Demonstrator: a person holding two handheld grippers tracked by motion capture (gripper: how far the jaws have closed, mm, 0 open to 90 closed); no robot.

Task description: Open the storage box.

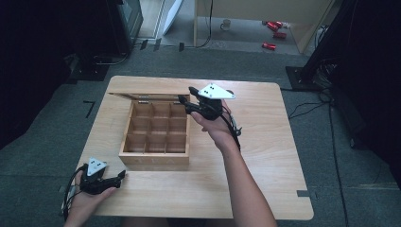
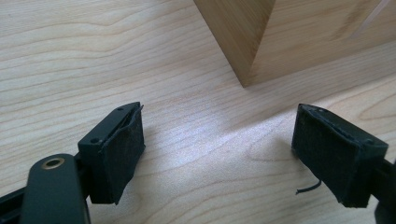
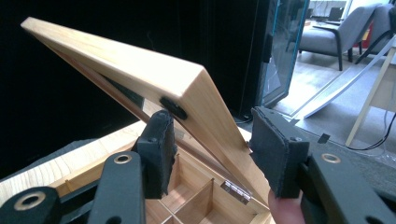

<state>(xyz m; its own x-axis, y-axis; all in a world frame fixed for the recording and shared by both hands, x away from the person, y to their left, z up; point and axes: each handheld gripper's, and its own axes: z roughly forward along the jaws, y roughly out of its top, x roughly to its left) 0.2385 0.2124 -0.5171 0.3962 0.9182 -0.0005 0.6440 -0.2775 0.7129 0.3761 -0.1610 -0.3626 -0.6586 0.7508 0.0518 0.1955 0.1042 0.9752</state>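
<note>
Right gripper (image 3: 210,154) jaws spread, straddling the raised lid (image 3: 140,74) edge of the wooden compartment box (image 1: 156,130), frame centre; lid's long edge runs up-left. Left gripper (image 2: 219,158) jaws open, empty, low on the surface (image 2: 70,60) by a box corner.

Beyond the wooden table (image 1: 265,156), grey carpet (image 1: 227,59) holds red items, possibly cans (image 1: 273,29), and a white mug (image 1: 226,23). Grey armchairs (image 3: 336,35) stand far off; black cables (image 1: 307,109) trail right.
</note>
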